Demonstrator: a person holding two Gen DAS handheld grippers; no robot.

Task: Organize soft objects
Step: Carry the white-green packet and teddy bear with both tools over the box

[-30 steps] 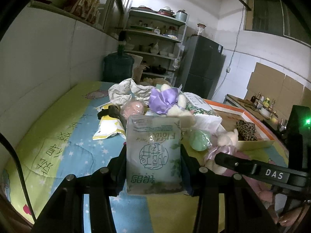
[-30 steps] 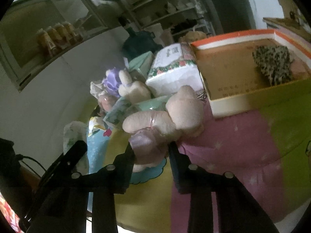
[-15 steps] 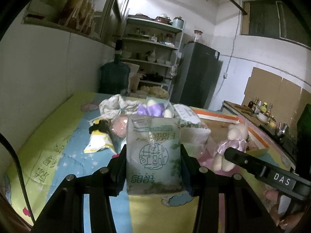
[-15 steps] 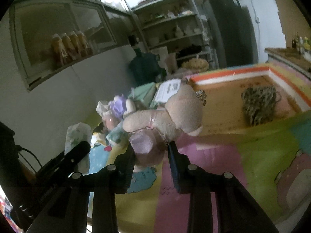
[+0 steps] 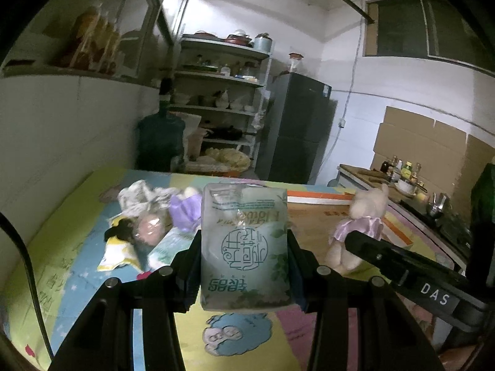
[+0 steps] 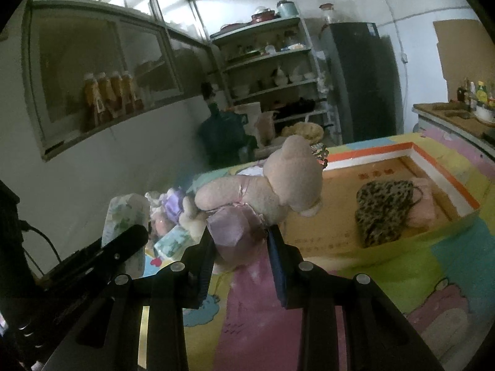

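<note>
My left gripper is shut on a pale green tissue pack, held upright above the colourful mat. A beige teddy bear in a lilac dress hangs above the mat with my right gripper shut on its dress. The bear also shows at the right of the left wrist view, and the tissue pack at the left of the right wrist view. A shallow cardboard box with an orange rim lies ahead on the right. It holds a leopard-print pouch and a pink soft item.
A heap of soft things lies on the mat's far left: a purple plush, a patterned cloth, a pink item, a yellow packet. Beyond stand a water jug, shelves, a dark fridge and a counter.
Both grippers have risen with their loads; the heap and the box now sit lower and farther off. The right wrist view has levelled, and the bear has come off the heap.
</note>
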